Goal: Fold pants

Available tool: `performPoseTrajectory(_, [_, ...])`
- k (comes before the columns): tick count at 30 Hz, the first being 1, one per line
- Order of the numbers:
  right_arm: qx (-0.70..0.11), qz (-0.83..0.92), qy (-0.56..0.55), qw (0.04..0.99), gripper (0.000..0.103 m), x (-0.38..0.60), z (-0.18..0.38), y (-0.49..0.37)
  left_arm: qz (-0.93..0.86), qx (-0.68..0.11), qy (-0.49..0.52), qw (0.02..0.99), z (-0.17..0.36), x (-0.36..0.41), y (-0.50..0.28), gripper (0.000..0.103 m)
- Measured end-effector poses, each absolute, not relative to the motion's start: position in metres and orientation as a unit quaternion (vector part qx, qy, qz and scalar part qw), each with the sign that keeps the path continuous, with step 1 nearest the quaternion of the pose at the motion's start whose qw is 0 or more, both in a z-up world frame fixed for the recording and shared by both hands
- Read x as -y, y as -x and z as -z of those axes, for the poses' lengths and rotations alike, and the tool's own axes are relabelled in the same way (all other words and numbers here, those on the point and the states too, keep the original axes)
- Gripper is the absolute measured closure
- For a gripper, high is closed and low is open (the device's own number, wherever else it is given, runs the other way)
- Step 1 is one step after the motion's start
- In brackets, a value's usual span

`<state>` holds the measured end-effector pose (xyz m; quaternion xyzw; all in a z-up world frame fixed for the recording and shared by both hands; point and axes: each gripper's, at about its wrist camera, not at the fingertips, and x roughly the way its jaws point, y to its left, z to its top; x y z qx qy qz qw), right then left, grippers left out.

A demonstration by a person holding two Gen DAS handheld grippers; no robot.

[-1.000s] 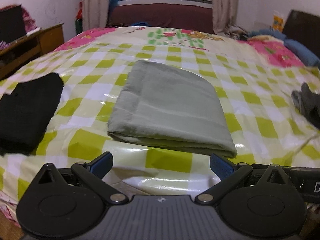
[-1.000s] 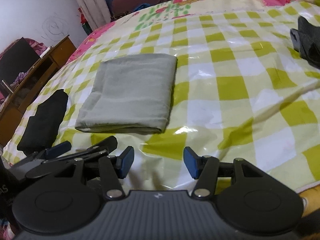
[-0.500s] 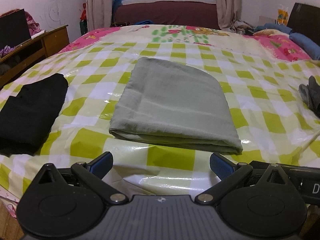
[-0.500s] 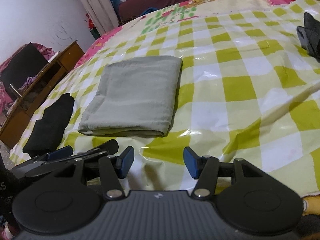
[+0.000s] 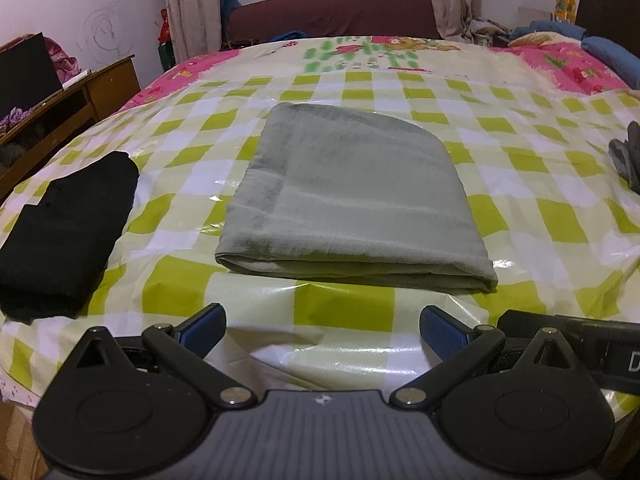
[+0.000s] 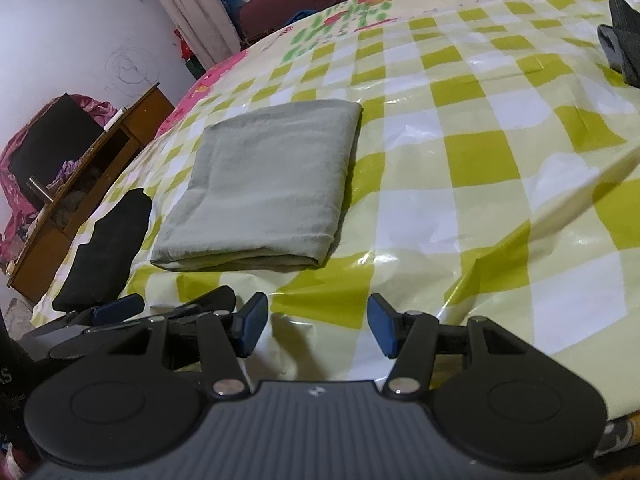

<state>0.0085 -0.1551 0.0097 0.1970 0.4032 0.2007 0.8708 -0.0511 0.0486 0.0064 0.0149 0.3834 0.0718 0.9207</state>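
Observation:
The grey-green pants (image 5: 352,196) lie folded into a flat rectangle on the green-checked plastic sheet (image 5: 332,308) over the bed. They also show in the right wrist view (image 6: 268,188). My left gripper (image 5: 322,332) is open and empty, just short of the pants' near fold, over the bed's front edge. My right gripper (image 6: 314,324) is open and empty, to the right of the left one and in front of the pants' right corner. The left gripper's fingers (image 6: 120,306) show at the lower left of the right wrist view.
A folded black garment (image 5: 64,232) lies left of the pants. A dark grey garment (image 5: 628,160) lies at the right edge. A wooden desk (image 5: 60,108) stands to the left, a dark sofa (image 5: 332,12) under the window behind, and pillows (image 5: 608,52) at the far right.
Both grippers have drawn back and risen a little from the bed; the view now takes in more of the room. The pants have not moved. Both grippers stay open.

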Motion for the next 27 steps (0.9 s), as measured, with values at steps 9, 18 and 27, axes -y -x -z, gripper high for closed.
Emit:
performPoseTrajectory(9, [-0.405, -0.2, -0.198, 0.87, 0.044, 0.1557, -0.0075, -0.0099, -0.073, -0.385, -0.018, 0.92, -0.0057, -0.0478, 0.0504, 0.0])
performPoseTrajectory(18, [-0.401, -0.2, -0.193, 0.873, 0.044, 0.155, -0.0078, -0.0096, -0.073, -0.386, -0.017, 0.92, -0.0055, -0.0483, 0.05, 0.0])
performPoseTrajectory(27, [-0.4, -0.2, -0.191, 0.874, 0.043, 0.1545, -0.0078, -0.0097, -0.073, -0.386, -0.017, 0.92, -0.0056, -0.0486, 0.0503, 0.0])
